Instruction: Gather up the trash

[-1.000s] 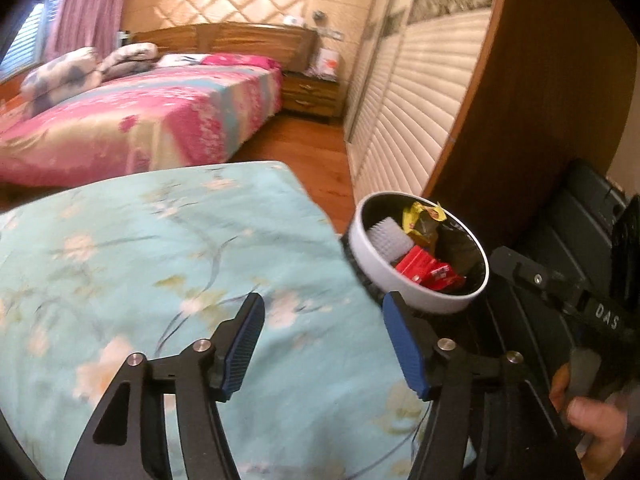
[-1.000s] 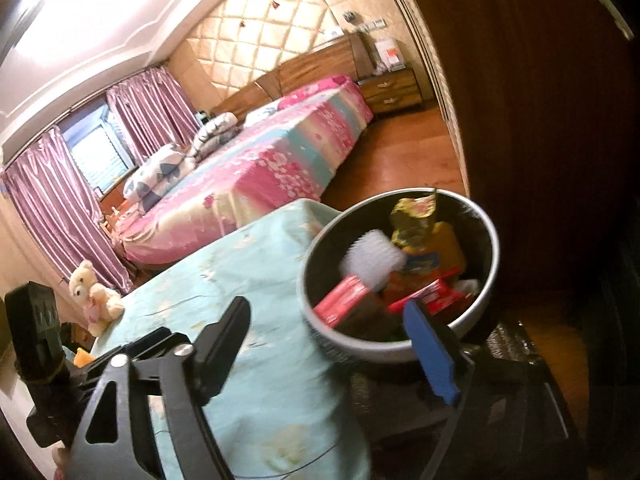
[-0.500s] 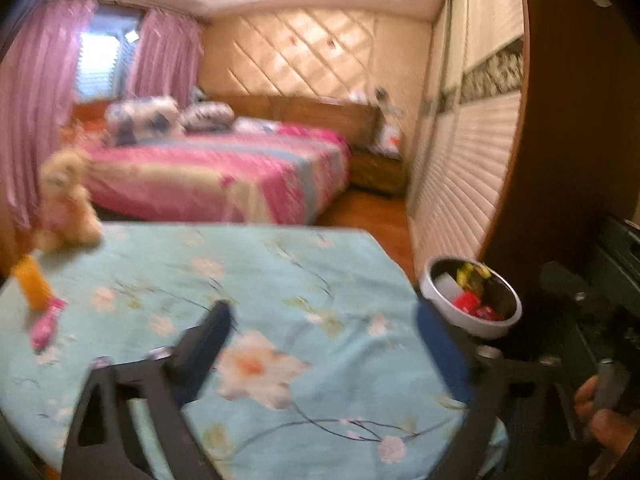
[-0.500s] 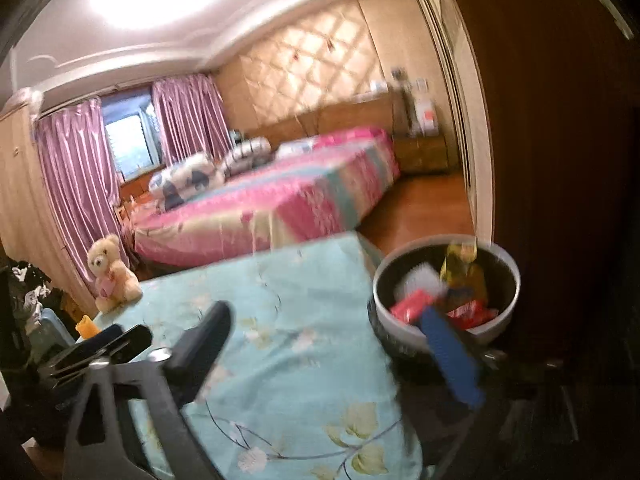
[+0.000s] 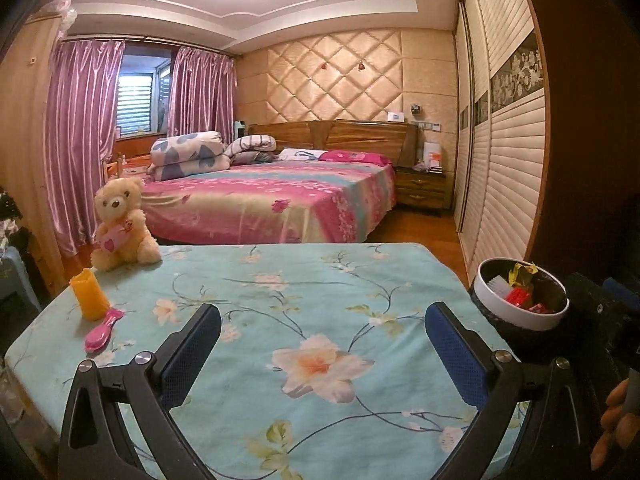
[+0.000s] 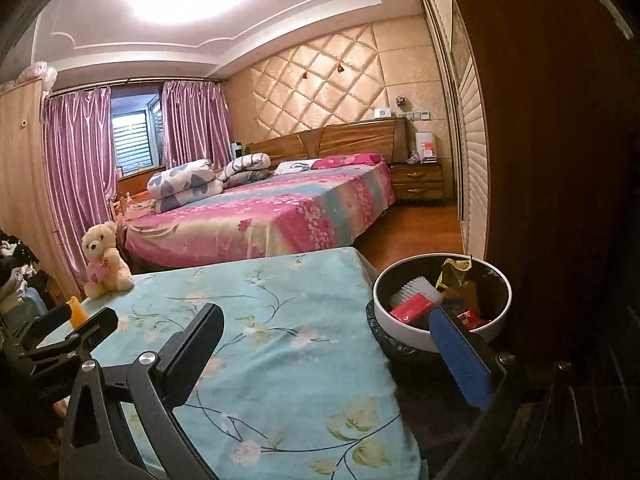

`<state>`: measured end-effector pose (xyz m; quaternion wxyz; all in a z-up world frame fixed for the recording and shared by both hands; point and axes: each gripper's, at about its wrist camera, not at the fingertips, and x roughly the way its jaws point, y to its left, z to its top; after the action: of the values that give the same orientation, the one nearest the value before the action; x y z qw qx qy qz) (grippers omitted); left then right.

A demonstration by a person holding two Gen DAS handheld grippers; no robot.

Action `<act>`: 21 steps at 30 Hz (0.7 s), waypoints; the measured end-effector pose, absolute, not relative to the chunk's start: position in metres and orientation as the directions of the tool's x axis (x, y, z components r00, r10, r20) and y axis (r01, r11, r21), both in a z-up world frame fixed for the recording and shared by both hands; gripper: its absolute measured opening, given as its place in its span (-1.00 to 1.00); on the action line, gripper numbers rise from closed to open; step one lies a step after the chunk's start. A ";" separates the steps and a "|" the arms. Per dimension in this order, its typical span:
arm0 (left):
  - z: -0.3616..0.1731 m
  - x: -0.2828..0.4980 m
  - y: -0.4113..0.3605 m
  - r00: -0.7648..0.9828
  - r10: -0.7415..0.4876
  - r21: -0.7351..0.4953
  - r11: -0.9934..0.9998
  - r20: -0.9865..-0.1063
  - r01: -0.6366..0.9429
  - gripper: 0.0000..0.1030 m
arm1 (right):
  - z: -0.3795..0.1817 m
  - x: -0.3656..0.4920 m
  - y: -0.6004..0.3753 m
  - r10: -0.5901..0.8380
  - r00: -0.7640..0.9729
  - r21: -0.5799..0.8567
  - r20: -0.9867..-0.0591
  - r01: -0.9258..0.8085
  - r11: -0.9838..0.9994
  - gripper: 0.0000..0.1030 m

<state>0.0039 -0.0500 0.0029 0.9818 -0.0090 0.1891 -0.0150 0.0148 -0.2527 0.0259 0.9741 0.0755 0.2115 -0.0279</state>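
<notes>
Looking along the left gripper [image 5: 322,334], the left wrist view shows its jaws spread wide with nothing between them, only the floral tablecloth [image 5: 280,300] below. At the table's far left corner sits a teddy bear [image 5: 120,226], with an orange cup [image 5: 89,294] nearer and a pink hairbrush [image 5: 102,330] lying just beside the cup. Off the table's right edge stands the white-rimmed trash bin [image 5: 516,314], lined with a black bag and holding a white pleated paper cup [image 5: 496,283], a yellow wrapper [image 5: 520,270] and red wrappers [image 5: 518,297]. Fingers of the person's right hand [image 5: 616,420] show at the lower right. A bed [image 5: 272,196] with a pink cover fills the far room.

From the right wrist view, the right gripper [image 6: 324,344] also stands fully open and empty, its blue pad [image 6: 460,356] overlapping the near rim of the trash bin [image 6: 404,334]. Inside lie the paper cup [image 6: 416,285], a red wrapper [image 6: 410,307] and the yellow wrapper [image 6: 454,270]. The other gripper's black fingers [image 6: 80,326] reach in from the left over the tablecloth [image 6: 280,320], with the bear [image 6: 102,260] beyond.
</notes>
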 end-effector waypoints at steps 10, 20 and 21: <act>0.004 0.012 -0.044 0.927 -0.016 0.004 1.000 -0.374 0.019 0.99 | 0.021 0.014 -0.249 -0.016 0.903 0.135 -0.429 0.081 0.988 1.00; 0.004 0.016 -0.043 0.922 -0.022 0.009 1.000 -0.386 0.027 0.99 | 0.021 0.015 -0.248 -0.017 0.903 0.137 -0.430 0.084 0.987 1.00; 0.004 0.017 -0.043 0.921 -0.022 0.010 1.000 -0.389 0.028 0.99 | 0.020 0.015 -0.249 -0.018 0.902 0.139 -0.431 0.086 0.987 1.00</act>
<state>0.0169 -0.0432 0.0045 0.9800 0.0076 0.1983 -0.0128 0.0149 -0.2491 0.0202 0.9722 0.0775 0.2195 -0.0267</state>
